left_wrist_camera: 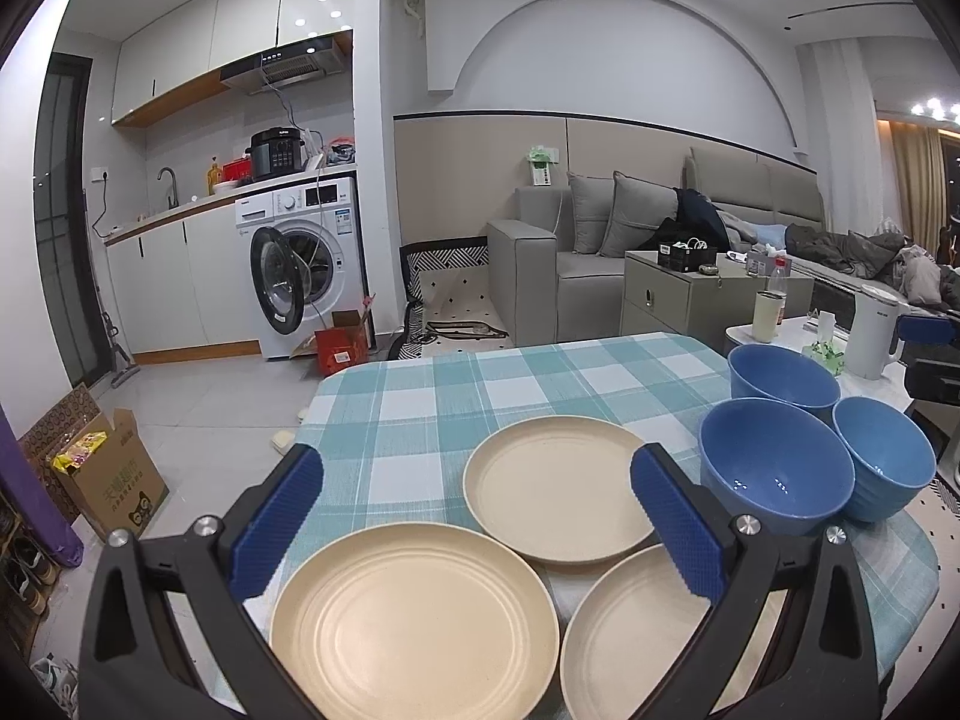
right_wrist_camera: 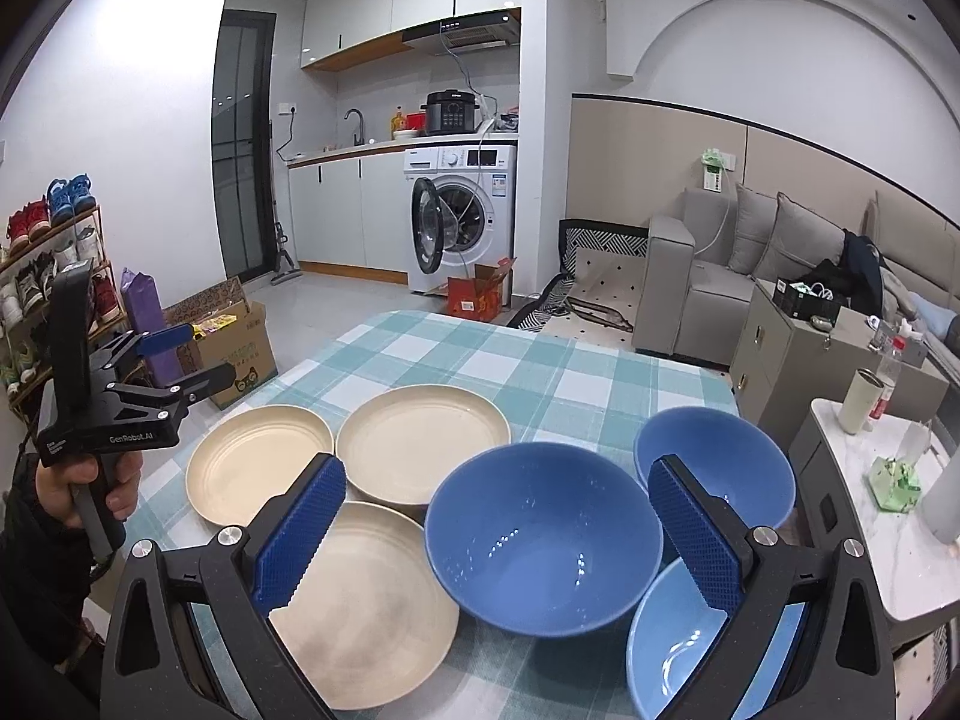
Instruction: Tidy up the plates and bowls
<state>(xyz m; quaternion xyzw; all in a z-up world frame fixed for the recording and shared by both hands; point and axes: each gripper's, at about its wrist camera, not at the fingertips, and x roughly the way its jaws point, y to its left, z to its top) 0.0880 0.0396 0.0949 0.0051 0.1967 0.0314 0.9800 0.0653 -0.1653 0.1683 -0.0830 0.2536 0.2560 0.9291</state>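
On the surface (right_wrist_camera: 540, 372), three plates (right_wrist_camera: 423, 441) cluster to the left and three bowls (right_wrist_camera: 543, 534) to the right, the nearest plate just beside the middle bowl.

i see white kitchen cabinets (left_wrist_camera: 180, 42), a washing machine (left_wrist_camera: 306, 264) with door open, a grey sofa (left_wrist_camera: 576, 264), pale floor tiles (left_wrist_camera: 210, 396).

Three beige plates (left_wrist_camera: 414, 630), three blue bowls (left_wrist_camera: 777, 465)
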